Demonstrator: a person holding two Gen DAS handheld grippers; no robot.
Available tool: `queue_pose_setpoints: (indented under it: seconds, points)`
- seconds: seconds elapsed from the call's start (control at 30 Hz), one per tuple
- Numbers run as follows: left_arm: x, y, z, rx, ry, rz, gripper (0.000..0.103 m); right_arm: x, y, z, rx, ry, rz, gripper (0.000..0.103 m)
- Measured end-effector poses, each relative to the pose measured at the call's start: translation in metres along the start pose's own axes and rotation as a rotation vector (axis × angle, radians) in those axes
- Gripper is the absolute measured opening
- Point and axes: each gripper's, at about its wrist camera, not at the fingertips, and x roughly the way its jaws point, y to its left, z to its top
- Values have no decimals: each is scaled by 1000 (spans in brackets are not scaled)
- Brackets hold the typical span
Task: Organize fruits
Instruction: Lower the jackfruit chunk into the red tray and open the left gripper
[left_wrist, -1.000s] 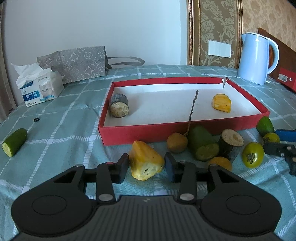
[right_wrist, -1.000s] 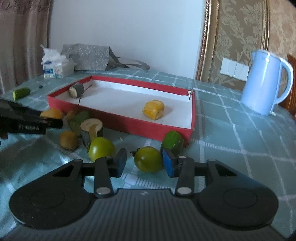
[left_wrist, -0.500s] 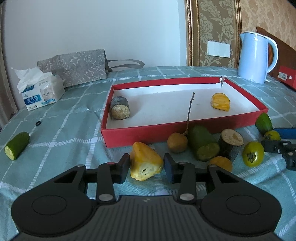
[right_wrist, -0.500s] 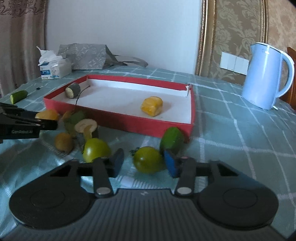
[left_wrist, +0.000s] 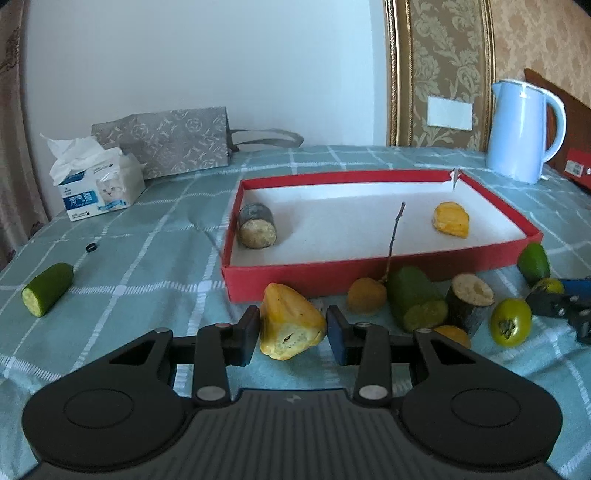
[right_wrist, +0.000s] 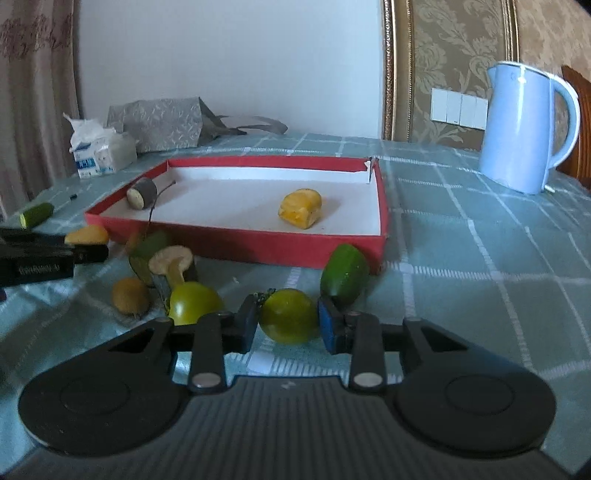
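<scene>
A red tray (left_wrist: 369, 275) with a white floor holds a dark stub piece (left_wrist: 256, 230) and a yellow fruit piece (left_wrist: 451, 220). My left gripper (left_wrist: 291, 334) is shut on a yellow fruit chunk (left_wrist: 290, 326) just in front of the tray. My right gripper (right_wrist: 288, 326) is shut on a green tomato (right_wrist: 289, 315) near the tray's right front corner. A second green tomato (right_wrist: 194, 302), a kiwi (right_wrist: 130, 295), a green cucumber piece (right_wrist: 345, 273) and cut stubs lie between them.
A lone cucumber piece (left_wrist: 47, 288) lies far left on the checked cloth. A tissue pack (left_wrist: 98, 188) and grey bag (left_wrist: 166, 142) stand at the back left, a blue kettle (left_wrist: 522, 131) at the back right.
Both grippers have closed onto their fruit: the left on the yellow chunk, the right on the green tomato. Both views have risen slightly.
</scene>
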Motion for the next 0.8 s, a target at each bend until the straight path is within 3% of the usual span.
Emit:
queue_pose_setpoints:
  seconds: [0.33, 0.57, 0.8]
  points:
    - [-9, -5, 5, 10, -29, 33, 38, 0, -8, -1, 51, -2, 27, 33]
    - [-11, -9, 34, 37, -97, 22, 38, 1, -9, -1, 58, 6, 29, 33]
    - [37, -8, 76, 0, -73, -16, 38, 2, -10, -1, 66, 7, 33, 33]
